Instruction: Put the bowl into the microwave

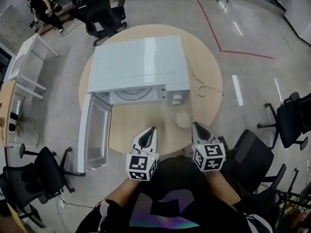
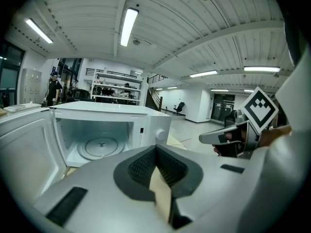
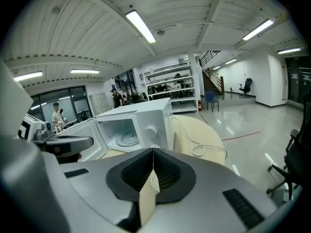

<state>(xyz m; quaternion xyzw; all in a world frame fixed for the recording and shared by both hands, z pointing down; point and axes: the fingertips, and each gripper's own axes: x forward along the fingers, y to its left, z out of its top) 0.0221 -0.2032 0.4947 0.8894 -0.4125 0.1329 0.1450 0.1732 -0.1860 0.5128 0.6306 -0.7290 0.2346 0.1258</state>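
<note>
Before open microwave (image 1: 138,64), bowl (image 1: 184,118), contents indistinct

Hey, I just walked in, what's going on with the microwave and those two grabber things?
A person at a round table holds tongs in each hand. The left tongs and right tongs are both shut and empty, and are held over the table's near edge. The microwave has its door swung open. The bowl sits on the table in front of it, just ahead of the right tongs, not yet picked up.
</note>
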